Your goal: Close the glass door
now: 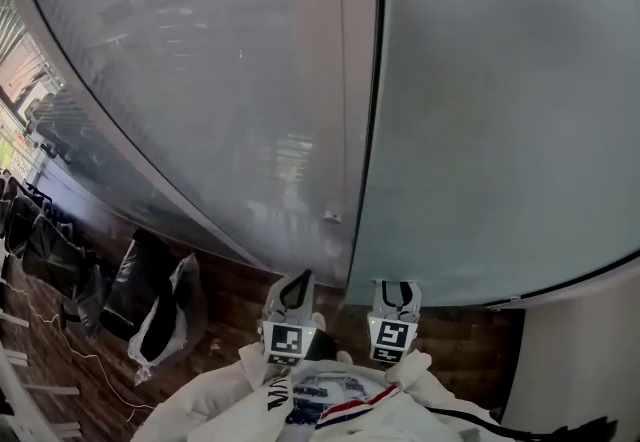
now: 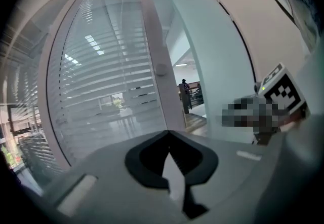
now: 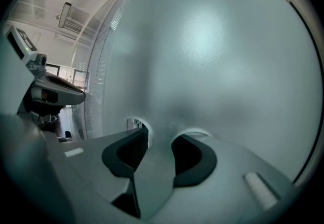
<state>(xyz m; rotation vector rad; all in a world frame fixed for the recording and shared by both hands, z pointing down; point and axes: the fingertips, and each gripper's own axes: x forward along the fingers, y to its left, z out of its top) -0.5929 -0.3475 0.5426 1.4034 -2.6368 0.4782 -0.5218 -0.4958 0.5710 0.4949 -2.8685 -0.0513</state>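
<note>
The frosted glass door (image 1: 500, 120) fills the right half of the head view, its dark leading edge (image 1: 374, 130) running down the middle. In the left gripper view a narrow gap shows between the door (image 2: 223, 61) and the pale frame post (image 2: 158, 66). My right gripper (image 1: 397, 292) is open, and its fingertips (image 3: 195, 136) sit right up against the frosted pane with nothing between them. My left gripper (image 1: 290, 292) is beside it, in front of the door's edge, with its jaws (image 2: 168, 133) shut and empty.
To the left stands a fixed glass wall with blinds (image 1: 200, 80) behind it. Black and white bags (image 1: 150, 302) and cables lie on the wooden floor at the left. A white wall (image 1: 585, 350) rises at the lower right. A person (image 2: 185, 94) stands far off beyond the gap.
</note>
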